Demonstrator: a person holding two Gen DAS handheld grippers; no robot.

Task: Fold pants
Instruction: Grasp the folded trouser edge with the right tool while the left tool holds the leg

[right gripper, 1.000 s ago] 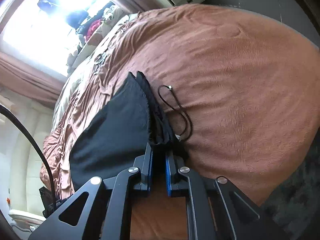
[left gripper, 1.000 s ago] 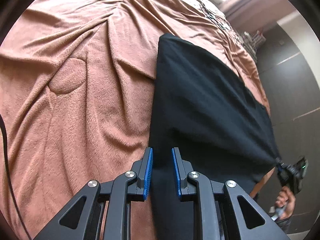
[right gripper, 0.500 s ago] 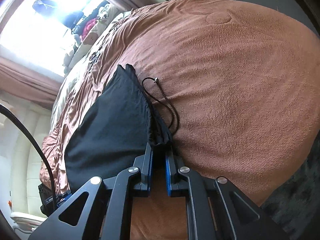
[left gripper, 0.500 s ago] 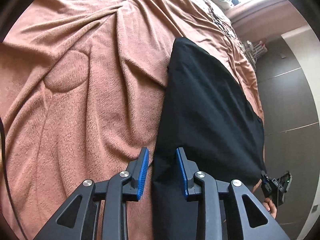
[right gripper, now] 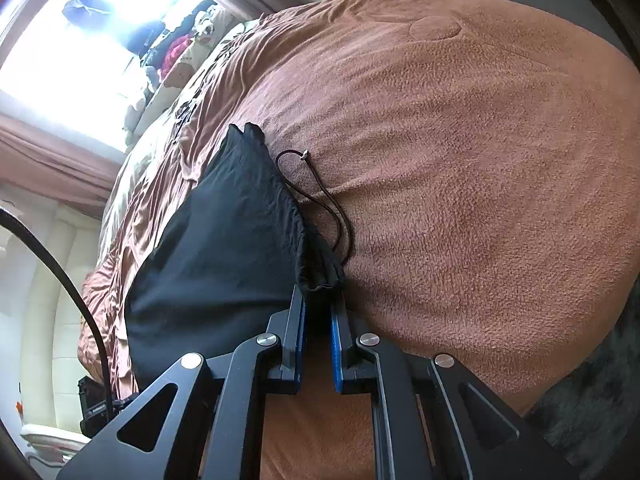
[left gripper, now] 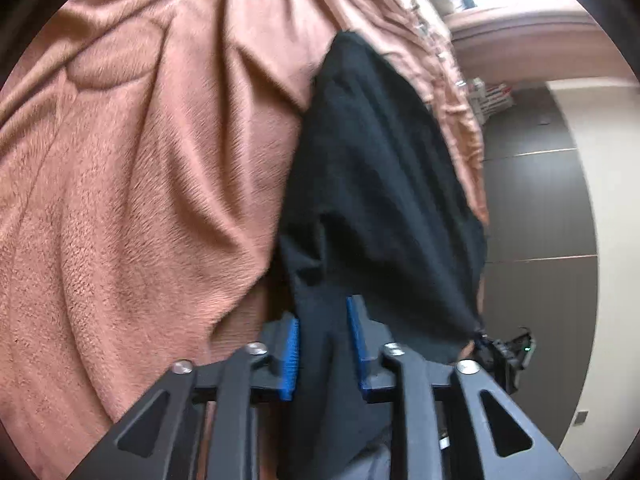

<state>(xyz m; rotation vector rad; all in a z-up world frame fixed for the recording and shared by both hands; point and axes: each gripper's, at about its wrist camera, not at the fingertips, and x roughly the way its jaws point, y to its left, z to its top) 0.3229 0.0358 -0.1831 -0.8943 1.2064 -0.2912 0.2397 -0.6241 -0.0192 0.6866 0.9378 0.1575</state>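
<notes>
Gripping one pants (left gripper: 384, 184), two tongs (left gripper: 322, 320) (right gripper: 319, 300).

Open brown blanket (right gripper: 480, 160) is lying free right of the pants (right gripper: 224, 248); a loose drawstring (right gripper: 320, 200) is trailing across it

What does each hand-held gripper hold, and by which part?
Both hold the black pants. The right hand-held gripper pinches the bunched waistband end by the drawstring. The left hand-held gripper, whose jaws have just been closing, grips a cloth edge.
</notes>
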